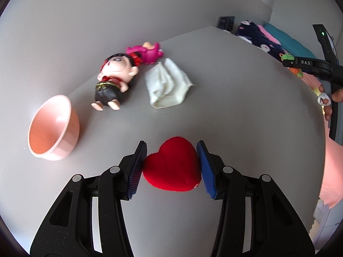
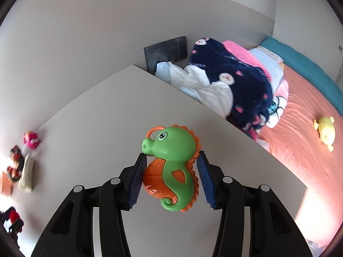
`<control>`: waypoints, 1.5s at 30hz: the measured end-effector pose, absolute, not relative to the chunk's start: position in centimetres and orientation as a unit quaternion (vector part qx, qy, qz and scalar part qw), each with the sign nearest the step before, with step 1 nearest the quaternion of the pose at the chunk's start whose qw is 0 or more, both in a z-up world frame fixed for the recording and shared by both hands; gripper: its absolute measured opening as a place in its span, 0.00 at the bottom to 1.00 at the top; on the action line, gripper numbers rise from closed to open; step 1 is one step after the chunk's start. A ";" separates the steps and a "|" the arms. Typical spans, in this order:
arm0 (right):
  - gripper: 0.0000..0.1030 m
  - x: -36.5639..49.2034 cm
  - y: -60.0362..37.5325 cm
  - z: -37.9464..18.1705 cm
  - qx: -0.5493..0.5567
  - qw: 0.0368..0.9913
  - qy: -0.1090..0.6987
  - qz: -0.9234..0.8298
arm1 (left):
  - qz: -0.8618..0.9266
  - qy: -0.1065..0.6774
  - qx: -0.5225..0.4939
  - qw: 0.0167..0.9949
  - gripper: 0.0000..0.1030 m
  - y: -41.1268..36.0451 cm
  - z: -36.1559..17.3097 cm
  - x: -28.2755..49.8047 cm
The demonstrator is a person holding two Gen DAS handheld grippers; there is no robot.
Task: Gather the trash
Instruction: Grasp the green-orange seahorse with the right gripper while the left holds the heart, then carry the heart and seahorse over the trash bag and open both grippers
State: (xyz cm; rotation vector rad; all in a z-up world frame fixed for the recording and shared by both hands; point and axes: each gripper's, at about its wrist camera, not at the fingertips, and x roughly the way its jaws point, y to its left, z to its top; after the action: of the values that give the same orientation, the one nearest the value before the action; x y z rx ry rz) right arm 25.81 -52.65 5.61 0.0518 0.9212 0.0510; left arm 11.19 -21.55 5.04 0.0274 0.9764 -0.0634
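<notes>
My left gripper [image 1: 171, 167] has its blue pads closed against both sides of a red plush heart [image 1: 172, 165], jaws partway open to the heart's width. The heart sits at the near part of the grey table [image 1: 246, 111]; I cannot tell whether it rests on the surface or is lifted just clear of it.

My right gripper [image 2: 171, 171] is closed in the same way on a green and orange seahorse toy [image 2: 173, 167], its snout and orange ring poking out above the left pad, its curled tail hanging below the pads. It is held over the table [image 2: 107, 111], near the edge that runs beside the bed.

Taking the heart as the landmark: a pink bowl [image 1: 53, 128] lies tipped on its side to the left of it. Beyond the heart, farther from me, a folded white cloth [image 1: 169, 83] lies flat, and left of the cloth a big-headed doll [image 1: 115, 79] lies on its back, touching a pink toy [image 1: 148, 52] behind its head. Far to the right of the heart, past the table edge, the bed carries a dark patterned blanket [image 2: 242, 81], an orange sheet [image 2: 304, 128] and a yellow plush toy [image 2: 325, 131].
</notes>
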 end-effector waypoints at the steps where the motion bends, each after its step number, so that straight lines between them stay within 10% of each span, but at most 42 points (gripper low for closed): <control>1: 0.49 24.7 -53.2 6.0 0.029 0.895 0.445 0.025 | -0.037 0.468 0.016 0.883 0.46 -22.2 5.3 10.9; 45: 0.49 -12.6 -73.7 10.8 0.215 0.883 0.404 -0.105 | -0.410 0.445 0.177 0.776 0.46 -59.1 7.9 -1.7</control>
State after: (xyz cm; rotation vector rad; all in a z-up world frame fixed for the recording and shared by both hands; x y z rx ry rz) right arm -12.56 -73.72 10.83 0.4479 0.8406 -0.2178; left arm -1.70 -59.06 7.90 0.3823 0.9633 -0.8877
